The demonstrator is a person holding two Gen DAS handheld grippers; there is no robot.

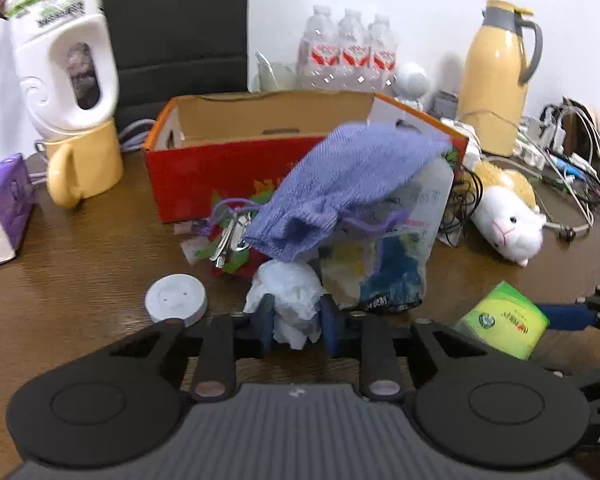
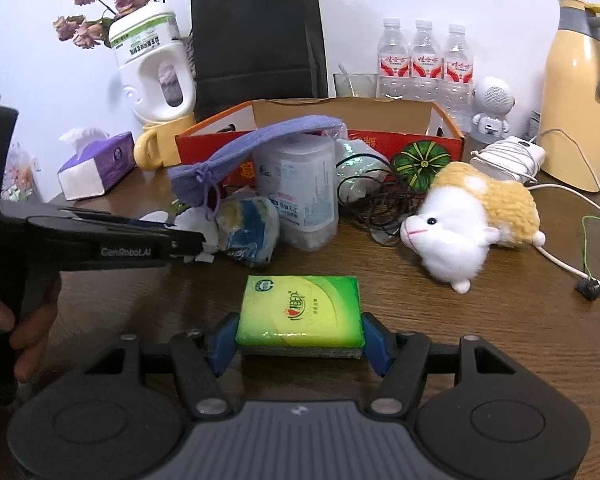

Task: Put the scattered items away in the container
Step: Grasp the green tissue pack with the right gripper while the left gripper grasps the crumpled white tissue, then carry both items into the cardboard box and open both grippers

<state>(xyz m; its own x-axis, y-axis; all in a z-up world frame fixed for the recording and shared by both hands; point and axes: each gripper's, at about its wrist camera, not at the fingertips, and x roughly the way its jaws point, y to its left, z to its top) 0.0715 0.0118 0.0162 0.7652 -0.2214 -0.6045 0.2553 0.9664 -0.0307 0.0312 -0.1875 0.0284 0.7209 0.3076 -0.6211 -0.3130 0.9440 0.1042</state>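
Down at 6 o'clock in the left wrist view, the left gripper (image 1: 295,320) is pinched nearly closed on a crumpled white tissue wad (image 1: 286,294), both blue pads squeezing into it. Over in the right wrist view, the right gripper (image 2: 299,338) sits about half open, clamped on a green tissue pack (image 2: 300,310), pads tight against both short ends, so it's got a proper hold. Straight up at 12 o'clock from both grippers is the red cardboard box (image 2: 420,138), open on top. A purple knit pouch (image 1: 340,184) leans against its front wall, draped over a clear plastic jar (image 2: 300,196). A plush hamster (image 2: 472,224) lies at about 2 o'clock on the wooden table (image 2: 500,320), well apart from the box. A grey round disc (image 1: 176,299) sits at 10 o'clock, just beside the left fingers.
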